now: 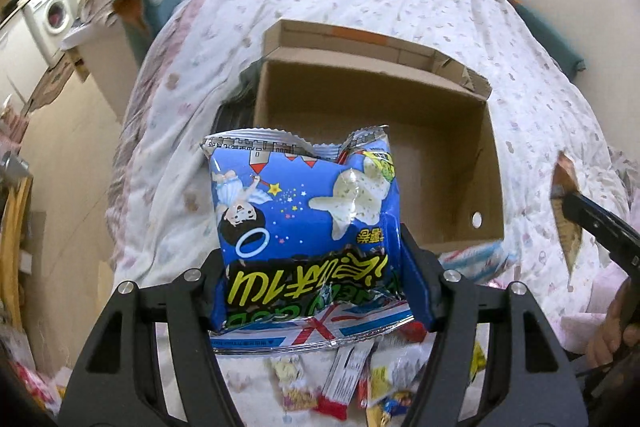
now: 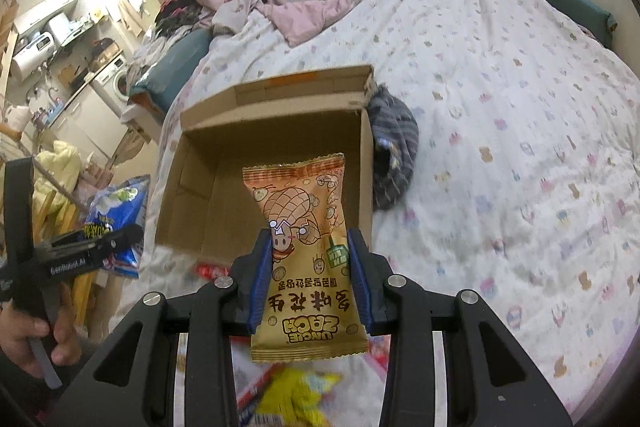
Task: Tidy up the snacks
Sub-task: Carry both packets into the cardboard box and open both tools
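My left gripper (image 1: pixel 316 263) is shut on a blue snack bag (image 1: pixel 304 219) with a cartoon girl on it, held up in front of an open cardboard box (image 1: pixel 460 163) on the bed. My right gripper (image 2: pixel 310 267) is shut on an orange peanut packet (image 2: pixel 308 255), held upright before the same box (image 2: pixel 192 179). The box looks empty inside. In the right wrist view the left gripper (image 2: pixel 100 243) with the blue bag (image 2: pixel 116 211) shows at the left. In the left wrist view the right gripper (image 1: pixel 596 223) and the packet's edge (image 1: pixel 566 223) show at the right.
Several loose snack packets (image 1: pixel 360 379) lie on the bed below both grippers (image 2: pixel 296 395). A striped dark garment (image 2: pixel 394 155) lies beside the box. A floral quilt (image 2: pixel 500 131) covers the bed. A washing machine (image 1: pixel 54 13) and clutter stand at the left.
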`<state>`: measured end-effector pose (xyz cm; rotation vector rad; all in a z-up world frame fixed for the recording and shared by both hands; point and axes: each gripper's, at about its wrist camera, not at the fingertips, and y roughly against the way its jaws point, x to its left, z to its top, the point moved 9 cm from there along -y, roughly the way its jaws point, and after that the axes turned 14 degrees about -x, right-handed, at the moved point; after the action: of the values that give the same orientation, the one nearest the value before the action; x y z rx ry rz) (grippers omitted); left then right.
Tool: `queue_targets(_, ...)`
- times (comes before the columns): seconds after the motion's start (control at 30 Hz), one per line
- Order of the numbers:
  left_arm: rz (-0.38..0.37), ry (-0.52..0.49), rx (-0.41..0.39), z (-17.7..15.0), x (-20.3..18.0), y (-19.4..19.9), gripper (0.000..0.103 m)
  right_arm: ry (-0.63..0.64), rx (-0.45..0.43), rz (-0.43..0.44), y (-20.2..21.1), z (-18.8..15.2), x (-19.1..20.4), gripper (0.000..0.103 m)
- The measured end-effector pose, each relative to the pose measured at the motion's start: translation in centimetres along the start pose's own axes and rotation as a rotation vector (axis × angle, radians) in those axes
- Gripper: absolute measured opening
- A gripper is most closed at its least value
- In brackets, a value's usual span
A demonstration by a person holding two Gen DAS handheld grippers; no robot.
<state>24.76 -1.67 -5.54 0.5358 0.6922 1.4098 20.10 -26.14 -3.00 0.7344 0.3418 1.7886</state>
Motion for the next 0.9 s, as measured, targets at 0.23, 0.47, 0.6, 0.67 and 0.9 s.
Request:
queue_targets(0.23, -0.021, -0.023, -0.057, 2.9, -0.9, -2.8, 0.065, -0.012, 0.013, -0.021, -4.1, 0.3, 0.7, 0.038)
queue_targets(0.47, -0.017, -0.041, -0.057, 2.7, -0.5, -6.5, 0.065, -0.006, 0.036, -0.03, -7.7, 0.6, 0.9, 0.038)
queue_targets(0.6, -0.023, -0.033, -0.045, 2.6, -0.1, -7.6, 0.065, -0.022, 0.06, -0.04, -9.3, -0.1, 0.1, 0.038)
queue_targets(0.67, -0.026, -0.032, -0.041, 2.4, -0.1, -8.0, 0.065, -0.035, 0.07, -0.031, -10.0, -0.3, 0.0, 0.038)
queue_targets(0.9, -0.02, -0.031, -0.03, 2.1, -0.1, -8.5, 0.066, -0.032, 0.074, -0.023, -10.7, -0.7, 0.2, 0.038)
